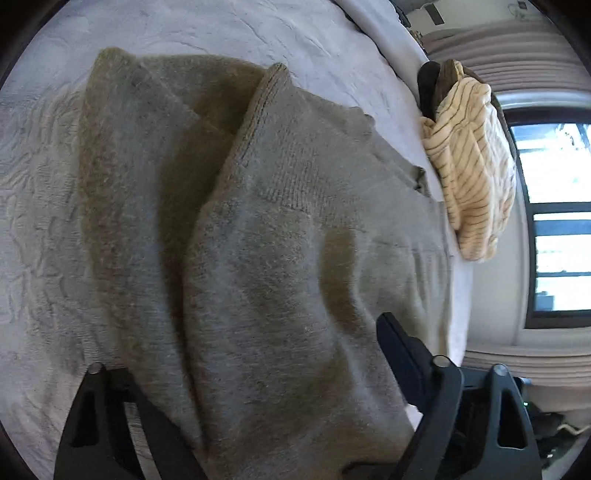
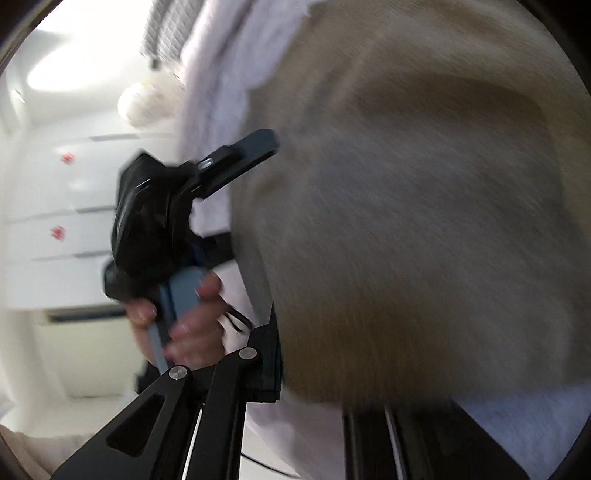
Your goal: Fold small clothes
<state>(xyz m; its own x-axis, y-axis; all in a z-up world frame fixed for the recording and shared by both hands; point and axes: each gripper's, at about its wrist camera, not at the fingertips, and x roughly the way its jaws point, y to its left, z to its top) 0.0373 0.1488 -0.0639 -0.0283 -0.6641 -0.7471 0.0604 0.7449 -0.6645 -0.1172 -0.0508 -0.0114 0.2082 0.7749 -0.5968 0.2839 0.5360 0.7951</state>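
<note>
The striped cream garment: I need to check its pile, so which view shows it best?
The left wrist view. There the striped cream garment sits sharp at the bed's far edge. The right wrist view shows nothing recognisable of it, only blurred grey knit.

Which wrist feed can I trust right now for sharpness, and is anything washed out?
Left wrist view: sharp on the grey sweater and striped garment, though the window is blown out. Right wrist view: heavily motion-blurred, sweater smeared, pale background overexposed; both curve strongly at the edges.
</note>
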